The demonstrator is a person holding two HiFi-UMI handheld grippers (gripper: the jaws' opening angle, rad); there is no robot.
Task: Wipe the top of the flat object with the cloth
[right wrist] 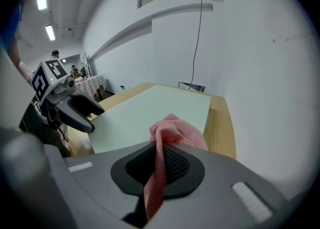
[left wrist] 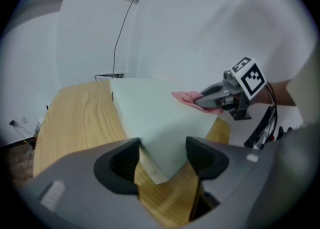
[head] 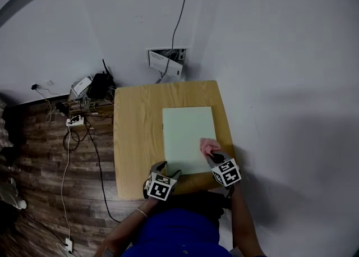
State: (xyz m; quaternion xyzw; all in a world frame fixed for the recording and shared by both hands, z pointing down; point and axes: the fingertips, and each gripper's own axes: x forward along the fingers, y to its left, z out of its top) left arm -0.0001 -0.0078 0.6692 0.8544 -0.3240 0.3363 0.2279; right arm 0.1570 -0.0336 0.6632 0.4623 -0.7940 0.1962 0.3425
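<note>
A pale green flat board (head: 188, 138) lies on a small wooden table (head: 134, 138). My right gripper (head: 216, 157) is shut on a pink mesh cloth (head: 209, 146), which rests on the board's near right part. In the right gripper view the cloth (right wrist: 172, 130) bunches up between the jaws, over the board (right wrist: 145, 110). My left gripper (head: 168, 169) sits at the board's near left corner. Its jaws stand open, with that corner (left wrist: 162, 165) lying between them. The left gripper view also shows the right gripper (left wrist: 220, 95) with the cloth (left wrist: 185, 97).
The table stands against a white wall. An open wall box (head: 166, 62) with a hanging cable is behind it. Power strips and tangled cables (head: 84, 104) lie on the wooden floor to the left. The person's blue sleeve is at the near table edge.
</note>
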